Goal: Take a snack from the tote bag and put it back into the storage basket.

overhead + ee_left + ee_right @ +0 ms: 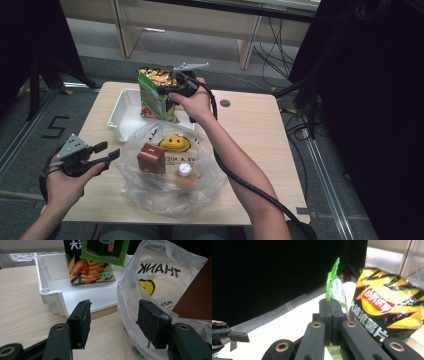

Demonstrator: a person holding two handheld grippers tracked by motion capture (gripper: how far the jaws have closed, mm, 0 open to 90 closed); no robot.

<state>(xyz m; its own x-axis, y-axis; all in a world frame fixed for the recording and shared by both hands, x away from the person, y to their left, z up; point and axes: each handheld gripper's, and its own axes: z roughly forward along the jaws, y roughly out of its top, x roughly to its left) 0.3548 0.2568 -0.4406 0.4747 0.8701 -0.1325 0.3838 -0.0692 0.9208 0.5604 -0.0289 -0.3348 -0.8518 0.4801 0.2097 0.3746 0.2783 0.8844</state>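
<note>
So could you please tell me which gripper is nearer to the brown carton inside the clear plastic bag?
Left. The left gripper sits just beside the bag holding the brown carton, while the right gripper is farther back over the white tray, clamping a green packet.

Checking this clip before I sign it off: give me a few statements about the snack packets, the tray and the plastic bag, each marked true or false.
1. The right claw is shut on the green packet. True.
2. The left claw grips the plastic bag. False: its jaws stand open, with the bag's edge only beside one pad.
3. The yellow-and-black crisp packet stands in the white tray. True.
4. The brown carton lies in the white tray. False: it sits inside the plastic bag.
5. The plastic bag bears a yellow smiley face. True.
6. The bottle stands on the bare table. False: it is in the plastic bag, beside the brown carton.
</note>
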